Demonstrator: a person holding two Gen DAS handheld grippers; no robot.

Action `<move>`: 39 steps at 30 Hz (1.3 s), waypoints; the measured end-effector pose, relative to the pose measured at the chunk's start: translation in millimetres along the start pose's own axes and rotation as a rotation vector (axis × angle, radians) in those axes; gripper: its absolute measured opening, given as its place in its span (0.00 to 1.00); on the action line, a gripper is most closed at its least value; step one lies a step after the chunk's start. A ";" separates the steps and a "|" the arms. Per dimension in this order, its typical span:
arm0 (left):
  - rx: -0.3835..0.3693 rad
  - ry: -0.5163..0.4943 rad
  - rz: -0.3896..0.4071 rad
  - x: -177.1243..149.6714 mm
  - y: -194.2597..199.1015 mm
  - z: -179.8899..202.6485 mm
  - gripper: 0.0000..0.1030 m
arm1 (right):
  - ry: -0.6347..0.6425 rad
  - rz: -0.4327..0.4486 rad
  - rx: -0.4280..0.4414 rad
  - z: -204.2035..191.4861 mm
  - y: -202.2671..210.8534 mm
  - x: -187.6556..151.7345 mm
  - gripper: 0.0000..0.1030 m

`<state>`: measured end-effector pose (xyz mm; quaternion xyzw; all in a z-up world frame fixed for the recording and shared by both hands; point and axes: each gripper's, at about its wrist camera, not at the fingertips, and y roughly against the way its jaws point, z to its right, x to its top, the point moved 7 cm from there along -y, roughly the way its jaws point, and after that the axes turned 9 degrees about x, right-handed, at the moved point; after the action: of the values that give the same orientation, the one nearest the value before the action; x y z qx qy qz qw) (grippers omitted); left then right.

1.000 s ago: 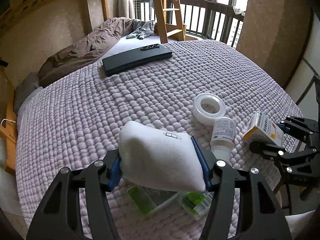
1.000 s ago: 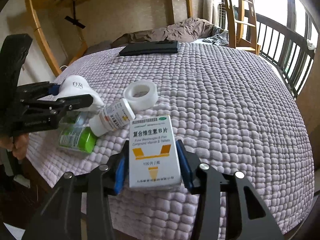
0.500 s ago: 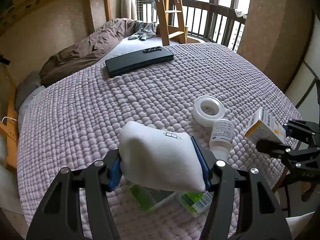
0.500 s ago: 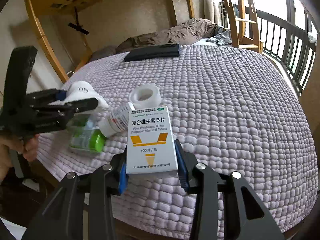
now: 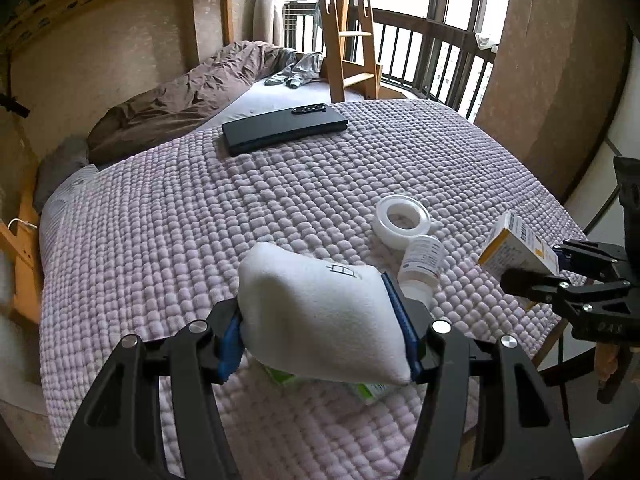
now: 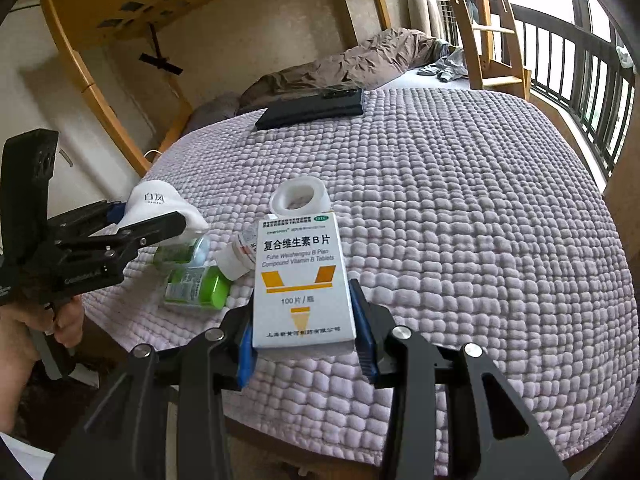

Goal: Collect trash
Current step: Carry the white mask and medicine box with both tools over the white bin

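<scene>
My left gripper [image 5: 320, 332] is clenched on a soft white pouch [image 5: 320, 316]; its 2 blue pads press into the pouch's sides and hold it clear of the bed, above the near left corner of the quilted lilac bedspread [image 5: 168, 232]. In the right wrist view, my left hand [image 6: 24, 320] shows at the left edge, wrapped around that gripper's handle.

Under and just right of the pouch, near the bedspread's near edge, lies a green-capped clear bottle [image 6: 196, 282] on its side, with a second greenish clear container [image 6: 182, 250] just behind it. Right of these, a small white bottle [image 5: 420, 264] lies tipped over, its labelled body touching a roll of clear tape [image 5: 402, 220] that lies flat farther in from the edge.

My right gripper [image 6: 304, 344] grasps a white and orange vitamin B tablet box [image 6: 302, 280]. The 2 blue pads squeeze its lower sides, and the box stands up between them, lifted off the bedspread above the near edge. In the left wrist view the same box [image 5: 516, 246] sits tilted in those fingers at the right side.

Far across the bed, toward the far edge of the bedspread, a flat black case [image 5: 284, 130] lies alone. Behind it a brown duvet [image 5: 188, 92] is bunched along the wall, and a wooden ladder [image 5: 348, 28] rises at the far right in front of a dark balcony railing [image 5: 440, 64].
</scene>
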<state>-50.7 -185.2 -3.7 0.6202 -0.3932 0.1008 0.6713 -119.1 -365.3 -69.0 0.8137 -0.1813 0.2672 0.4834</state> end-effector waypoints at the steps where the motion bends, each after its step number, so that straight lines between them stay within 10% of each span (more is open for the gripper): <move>1: -0.002 0.007 0.002 -1.2 3.0 0.2 0.60 | 0.001 -0.001 0.002 -0.5 3.4 -0.7 0.38; 39: -0.028 0.066 -0.023 -63.0 68.4 24.5 0.60 | 0.071 -0.074 0.033 -49.3 50.3 -65.7 0.38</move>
<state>-145.5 -170.9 4.7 0.6113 -0.3650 0.1082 0.6938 -211.7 -342.9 -55.2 0.8178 -0.1292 0.2809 0.4854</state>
